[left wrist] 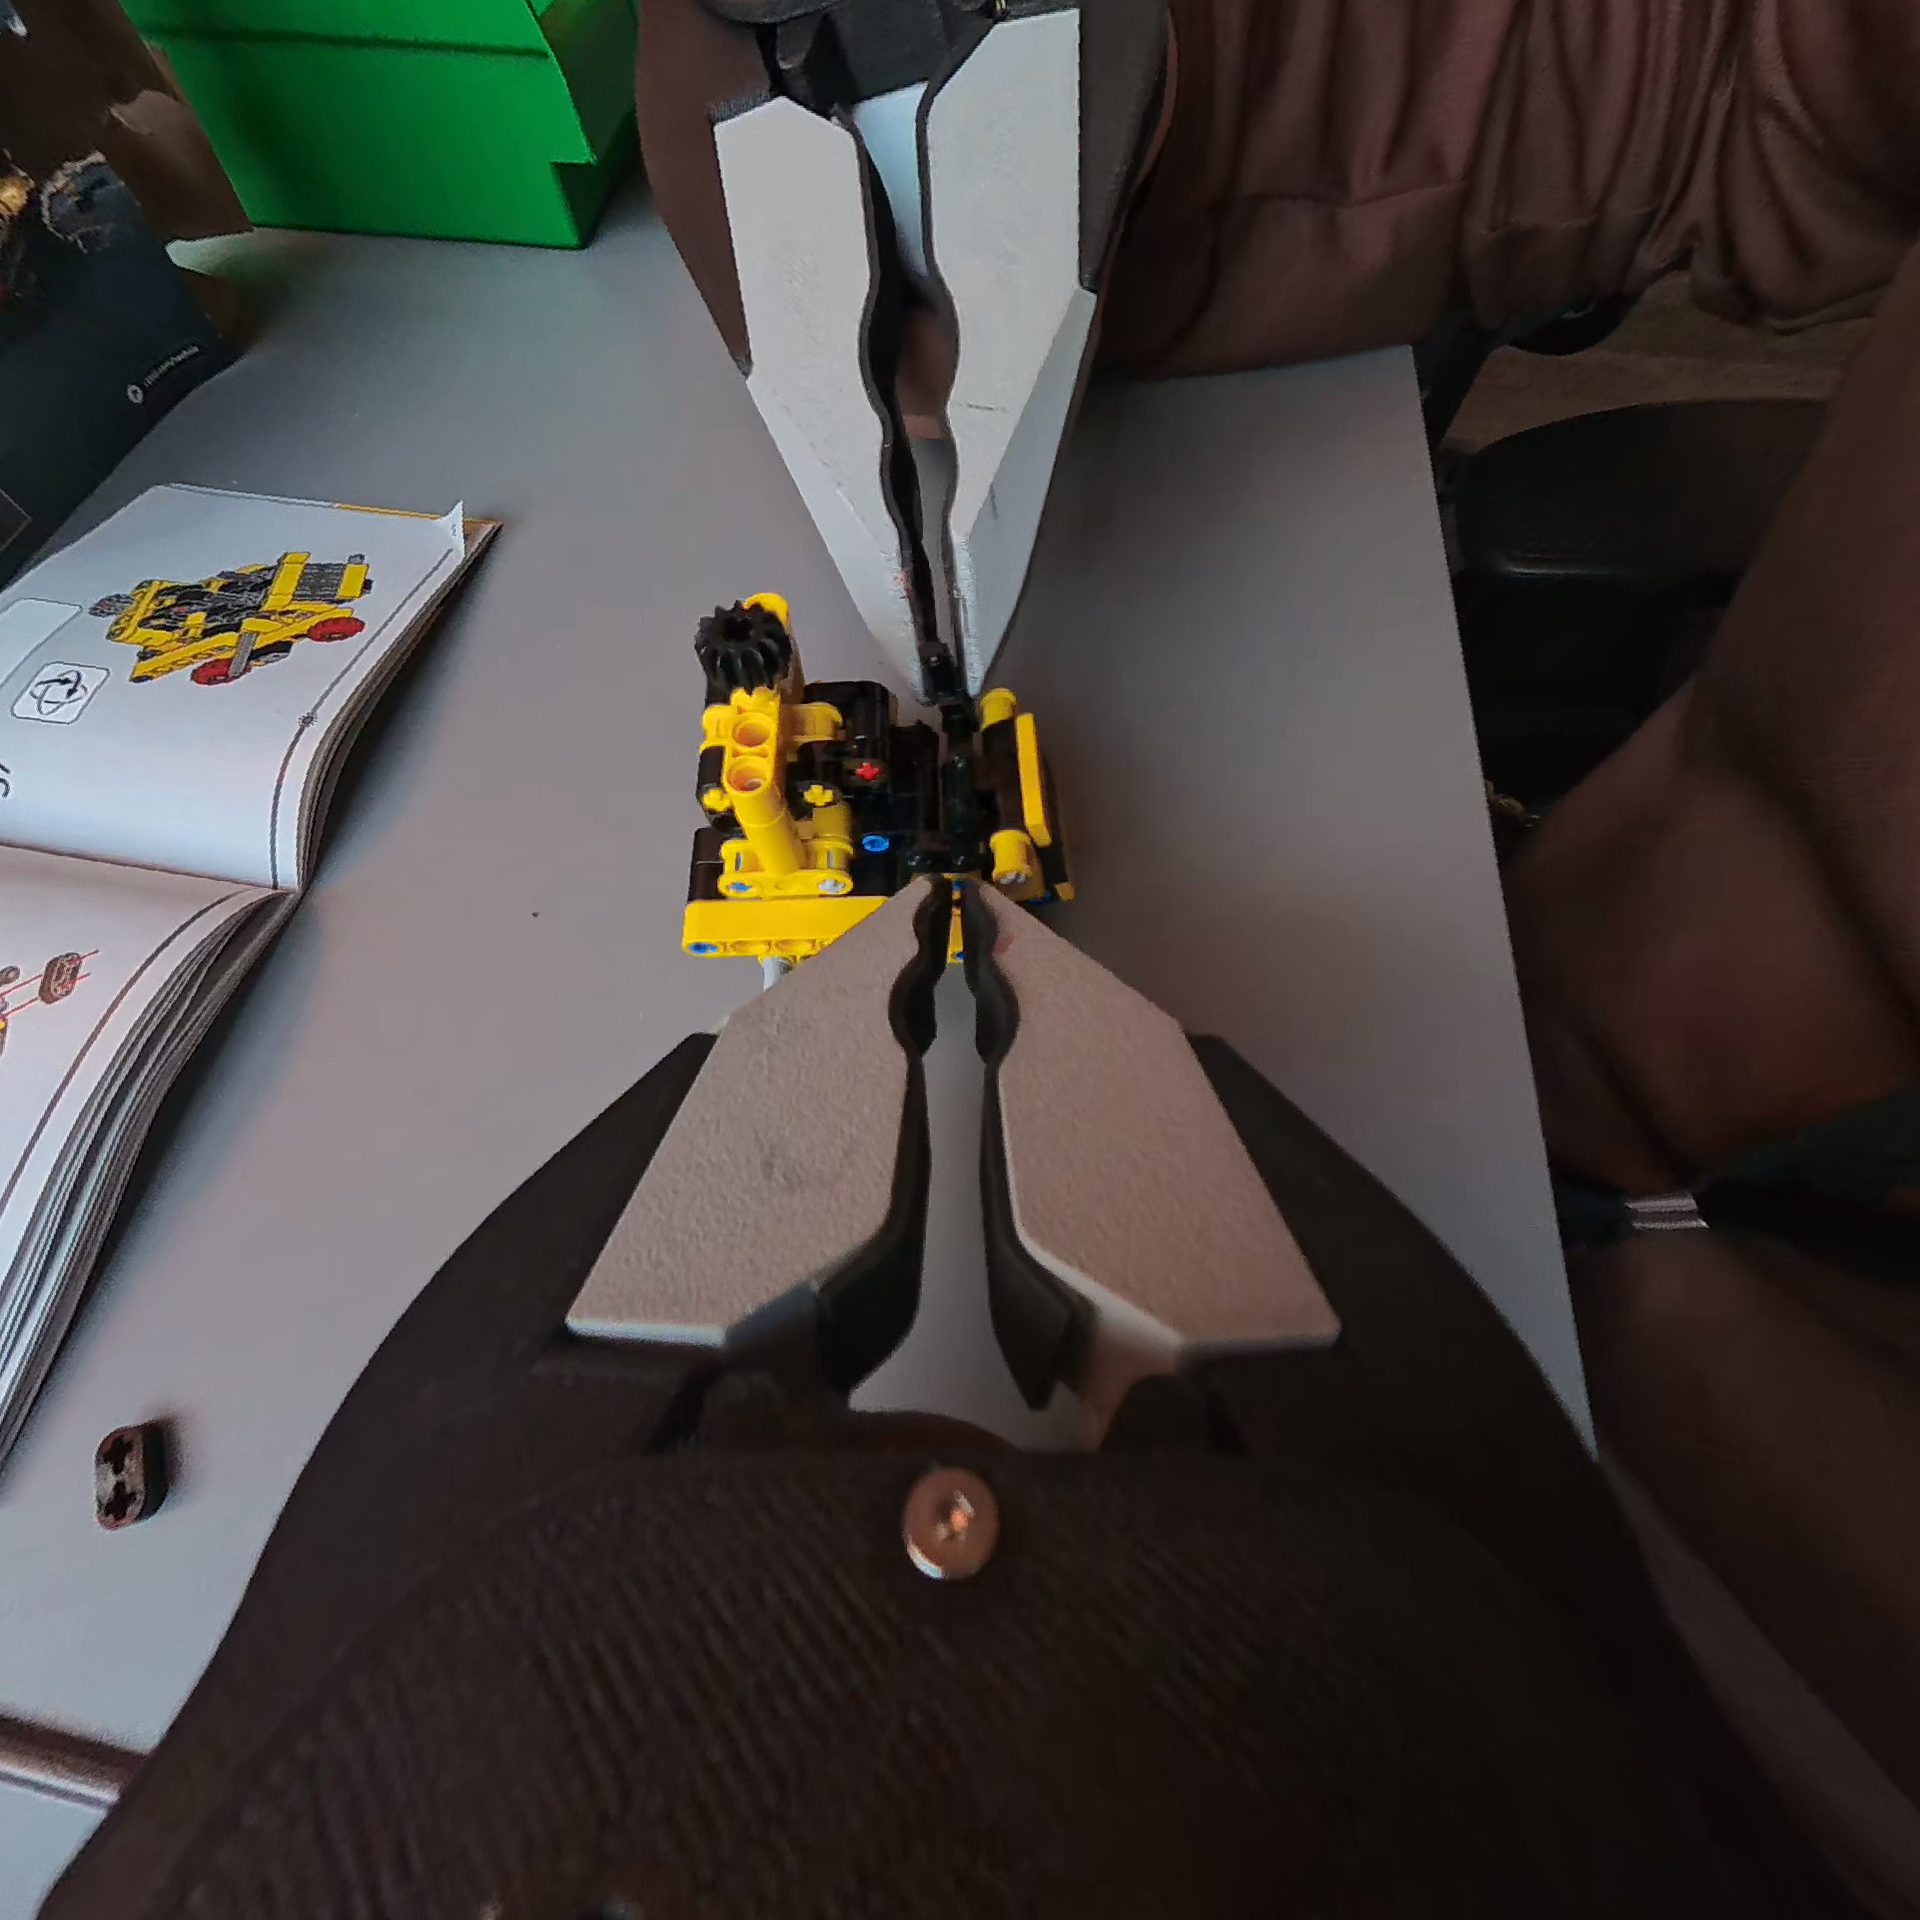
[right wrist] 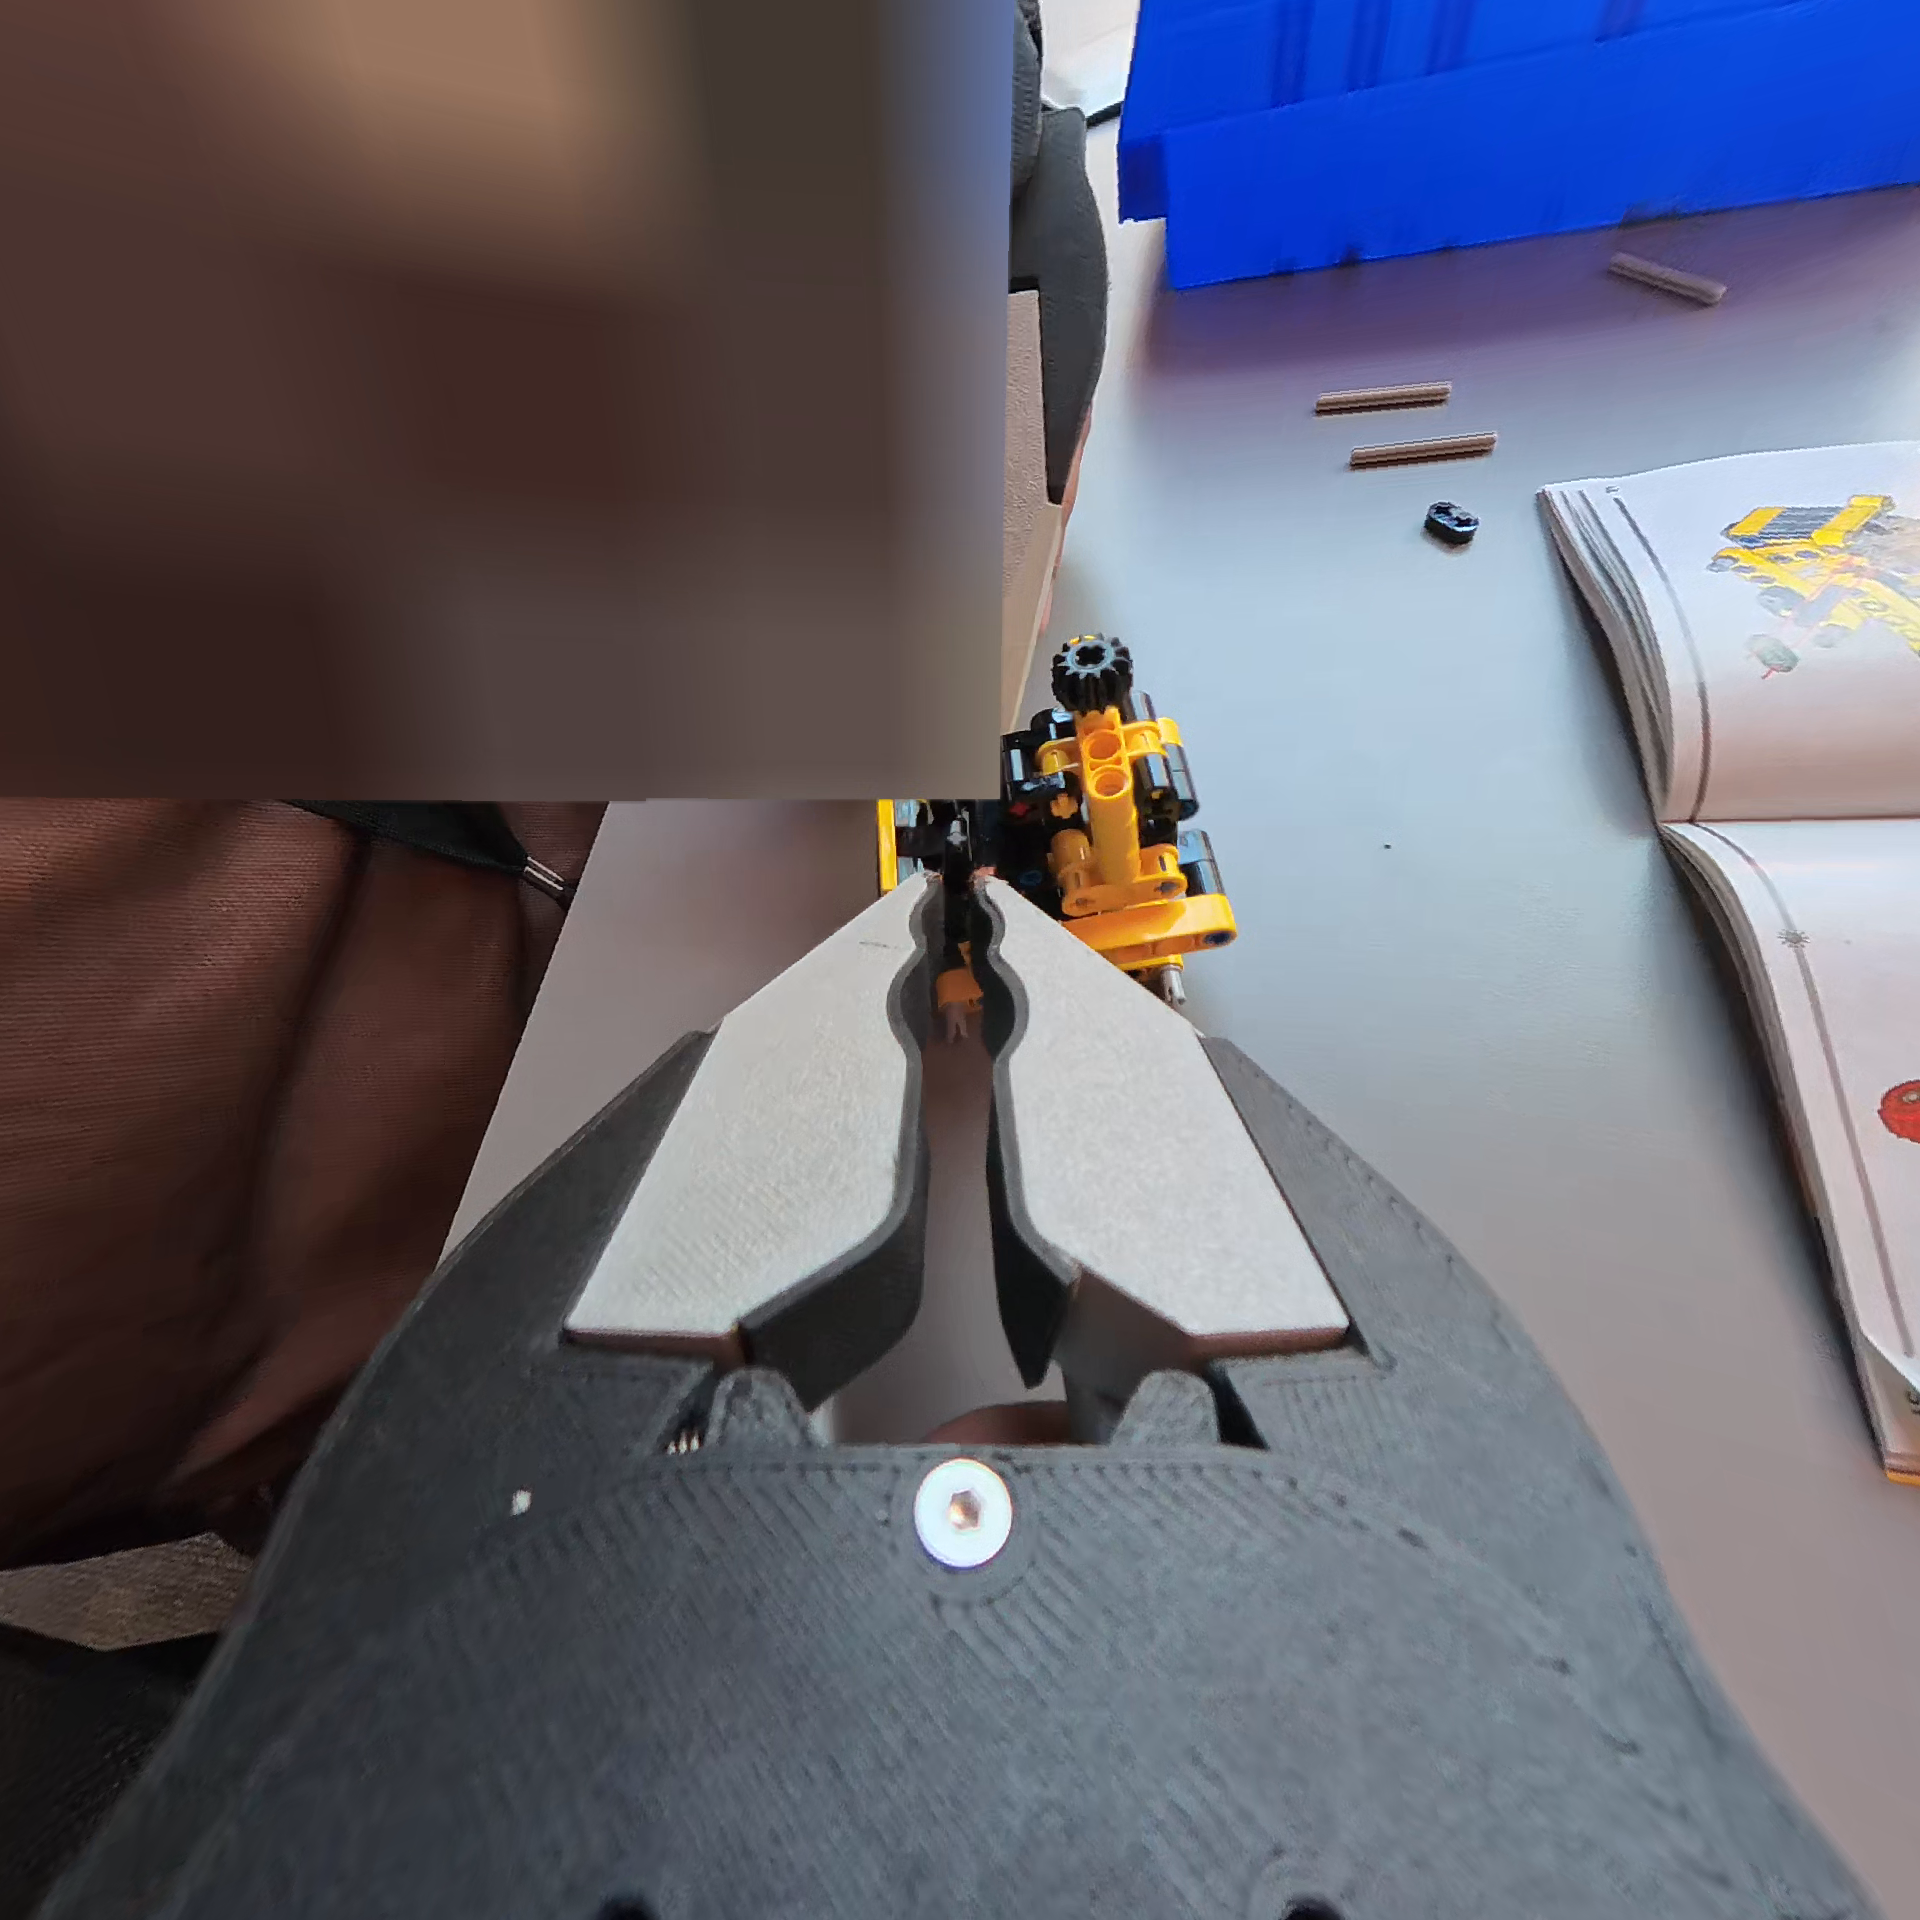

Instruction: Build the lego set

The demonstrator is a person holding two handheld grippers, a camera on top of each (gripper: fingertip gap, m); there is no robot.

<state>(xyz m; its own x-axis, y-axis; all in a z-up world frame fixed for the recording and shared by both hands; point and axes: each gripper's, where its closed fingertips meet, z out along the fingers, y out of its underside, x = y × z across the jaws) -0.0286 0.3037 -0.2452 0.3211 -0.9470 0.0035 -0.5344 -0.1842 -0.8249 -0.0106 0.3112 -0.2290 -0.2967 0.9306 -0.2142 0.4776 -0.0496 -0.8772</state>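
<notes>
A small yellow and black lego model (left wrist: 831,821) with a black gear (left wrist: 740,636) on top stands on the grey table (left wrist: 520,1039), near its edge. My left gripper (left wrist: 956,896) reaches it from the near side, jaws shut on a thin black part (left wrist: 958,779) at the model's right end. My right gripper (left wrist: 940,673) comes from the opposite side and is shut on the same black strip. In the right wrist view the right gripper (right wrist: 956,885) pinches black and yellow pieces (right wrist: 956,977) of the model (right wrist: 1117,831). The left gripper is hidden there by a blurred patch.
An open instruction booklet (left wrist: 208,727) (right wrist: 1766,675) lies beside the model. A small dark connector (left wrist: 132,1473) lies by it. Three brown axles (right wrist: 1382,398) and a black connector (right wrist: 1451,523) lie near a blue bin (right wrist: 1507,125). A green box (left wrist: 416,104) stands behind. A person in brown sits at the table edge (left wrist: 1455,727). The tips of both grippers are at nearly the same place. The left tips stand about 15 cm off the small dark connector (left wrist: 132,1473). My right wrist view (right wrist: 1455,518) looks at it from another angle.
</notes>
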